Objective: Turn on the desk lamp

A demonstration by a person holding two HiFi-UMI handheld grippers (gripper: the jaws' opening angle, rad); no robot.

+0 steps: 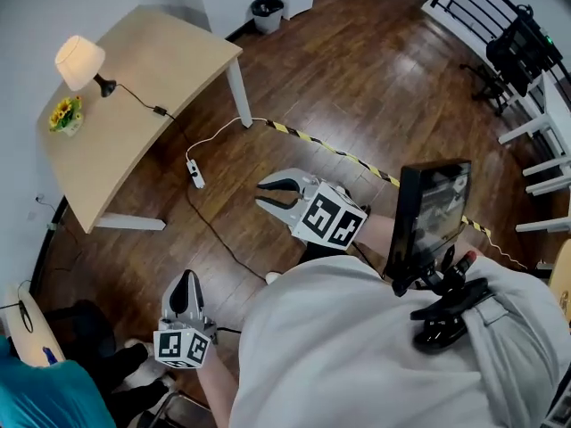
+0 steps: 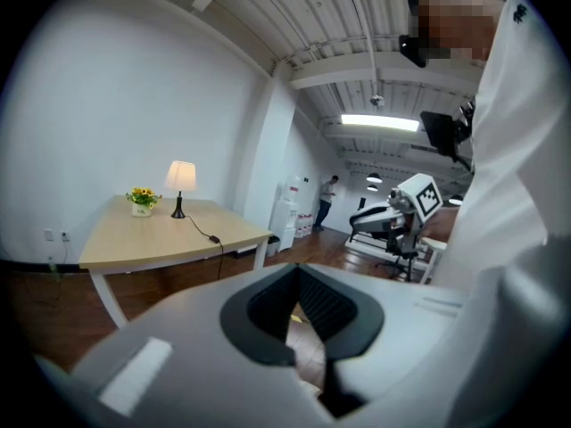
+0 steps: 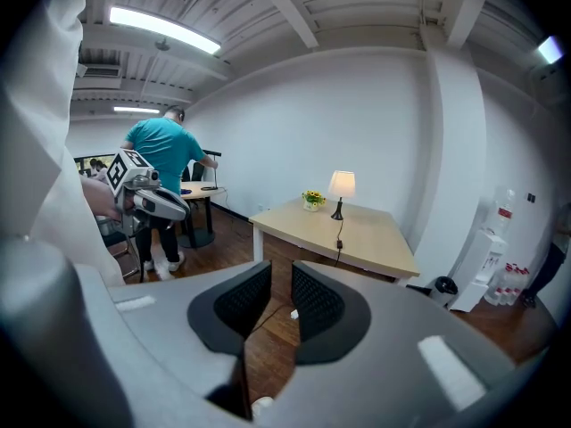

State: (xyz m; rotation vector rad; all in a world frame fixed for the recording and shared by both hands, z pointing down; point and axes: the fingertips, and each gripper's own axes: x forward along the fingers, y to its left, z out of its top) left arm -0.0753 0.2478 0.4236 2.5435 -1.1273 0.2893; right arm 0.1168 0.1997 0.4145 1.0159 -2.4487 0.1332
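Note:
The desk lamp (image 1: 80, 61) with a cream shade stands at the far left corner of the pale wooden desk (image 1: 152, 69), beside a small pot of yellow flowers (image 1: 65, 114). Its black cord carries an inline switch (image 1: 161, 111) and drops off the desk edge. The lamp (image 2: 181, 176) (image 3: 342, 184) shows far off in both gripper views. My right gripper (image 1: 260, 193) (image 3: 281, 270) hangs open over the floor, well short of the desk. My left gripper (image 1: 185, 279) (image 2: 297, 270) is low by my body, shut and holding nothing.
A white power strip (image 1: 194, 173) lies on the wooden floor below the desk edge. Yellow-black tape (image 1: 339, 152) crosses the floor. A bin (image 1: 267, 9) stands beyond the desk. A person in teal (image 3: 165, 163) stands to my left. A screen (image 1: 433, 212) is mounted at my chest.

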